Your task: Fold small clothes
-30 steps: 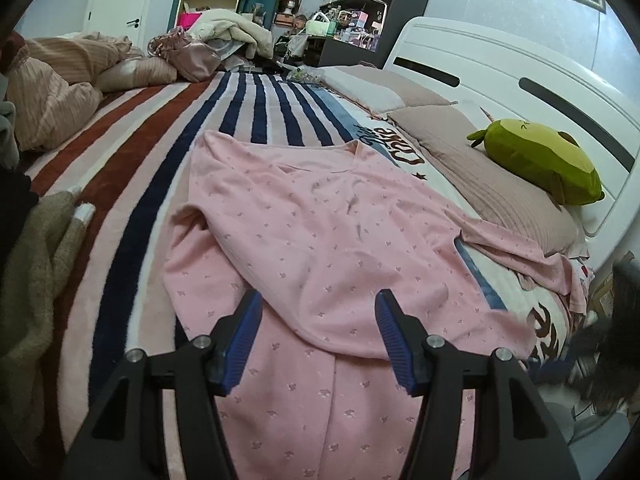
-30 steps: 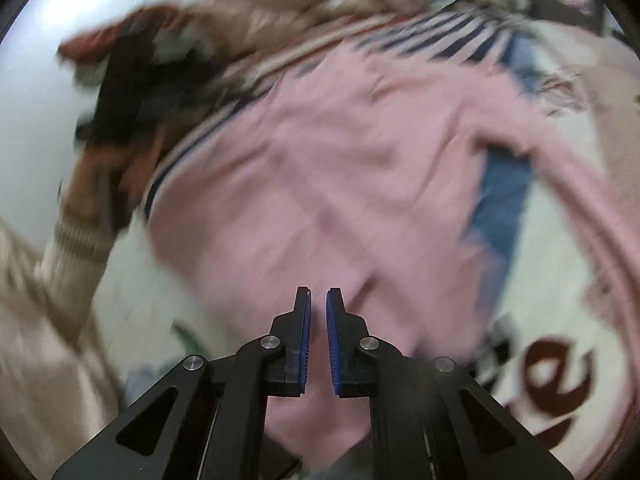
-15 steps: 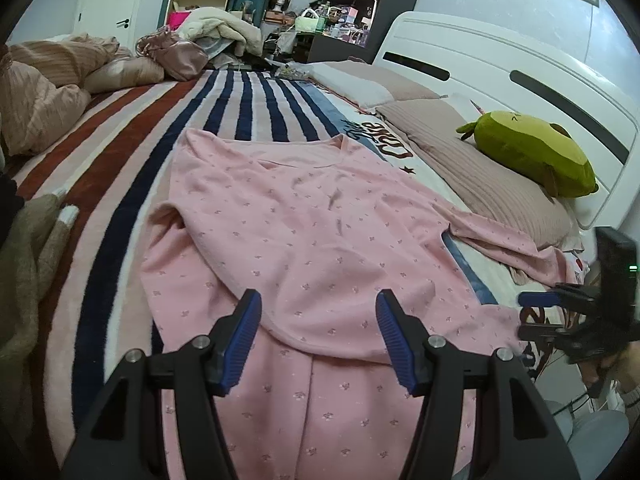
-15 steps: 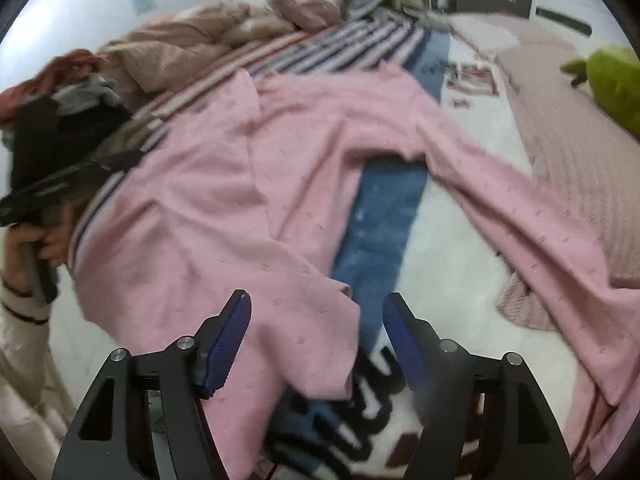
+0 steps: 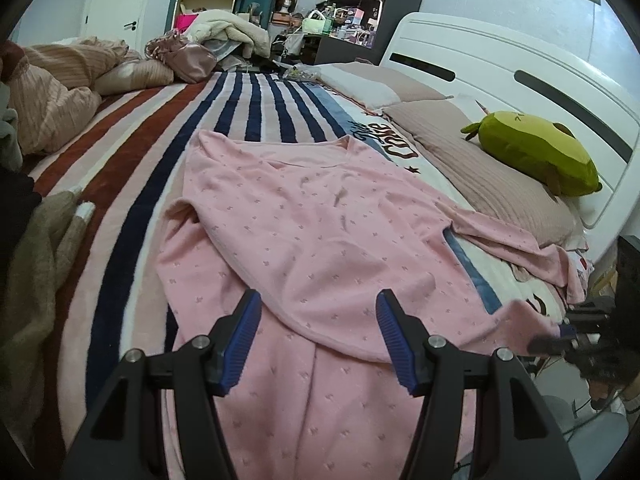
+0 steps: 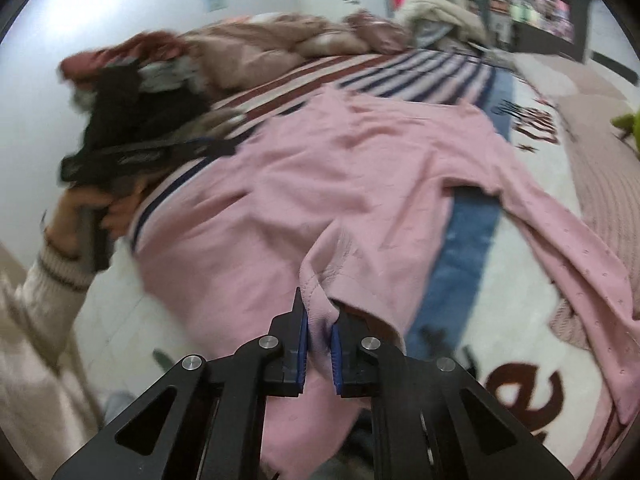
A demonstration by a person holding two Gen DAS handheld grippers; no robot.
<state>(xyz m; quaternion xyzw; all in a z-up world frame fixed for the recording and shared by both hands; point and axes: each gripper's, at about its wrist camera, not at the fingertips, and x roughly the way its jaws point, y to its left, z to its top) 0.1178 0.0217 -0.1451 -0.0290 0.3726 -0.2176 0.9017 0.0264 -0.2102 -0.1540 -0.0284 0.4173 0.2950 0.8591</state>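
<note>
Right wrist view: my right claw (image 6: pixel 319 334) is clamping a bunched corner of the pink speckled knit top (image 6: pixel 340 184).
Left wrist view: my left claw (image 5: pixel 318 334) is hovering with its blue pads apart and empty over the same top, which is lying spread on the striped plush blanket (image 5: pixel 132 152) covering the bed, near a green plush toy (image 5: pixel 536 152).

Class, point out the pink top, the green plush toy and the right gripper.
pink top (image 5: pixel 320 232), left wrist view, chest.
green plush toy (image 5: pixel 532 152), left wrist view, body.
right gripper (image 6: pixel 319 344), right wrist view, between fingertips.
</note>
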